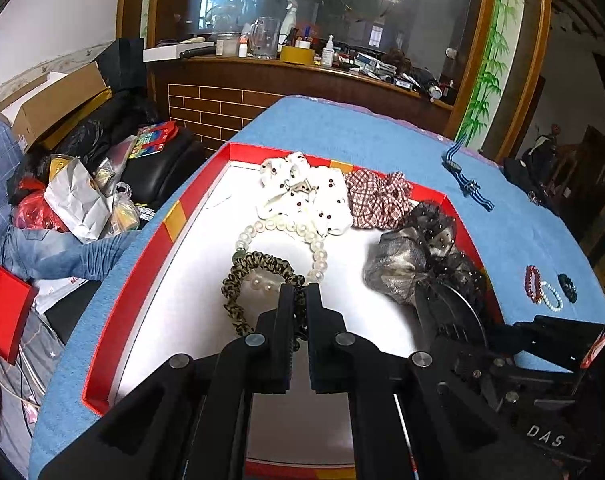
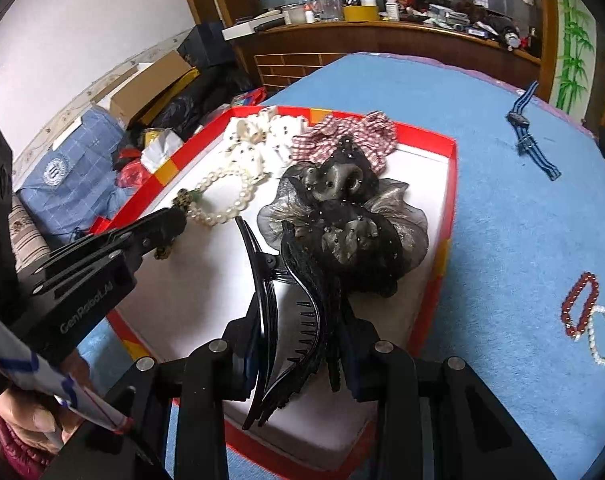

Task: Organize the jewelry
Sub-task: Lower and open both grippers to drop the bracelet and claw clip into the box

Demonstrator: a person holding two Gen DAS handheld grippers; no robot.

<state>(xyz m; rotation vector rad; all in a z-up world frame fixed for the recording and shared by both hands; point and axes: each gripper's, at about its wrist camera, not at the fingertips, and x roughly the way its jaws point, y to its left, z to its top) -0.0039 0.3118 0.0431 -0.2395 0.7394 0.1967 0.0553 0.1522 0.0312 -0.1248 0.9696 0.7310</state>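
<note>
Your left hand-held gripper [image 1: 300,294] is pinched shut on the leopard-print scrunchie [image 1: 242,280], inside the red-rimmed tray [image 1: 170,224] and just beside the pearl bracelet [image 1: 280,232]. Only the right wrist view shows what your right hand-held gripper [image 2: 298,344] holds: its fingers are clamped on a black claw clip [image 2: 290,308], above the tray's near end, close to the black-and-grey organza scrunchie [image 2: 342,224]. In the left view that clip is little more than a dark shape at the tray's right edge. At the tray's far end lie the white dotted scrunchie [image 1: 302,196] and the red plaid scrunchie [image 1: 376,198], touching. To the right of the tray, on the blue-covered surface [image 2: 502,208], rest a dark red bead bracelet [image 2: 580,306] overlapping a white bead bracelet [image 2: 602,336], and farther back a blue striped strap [image 2: 532,136]. Beyond the tray stands a cluttered wooden counter [image 1: 302,76]; to its left, boxes and bags are piled up.
</note>
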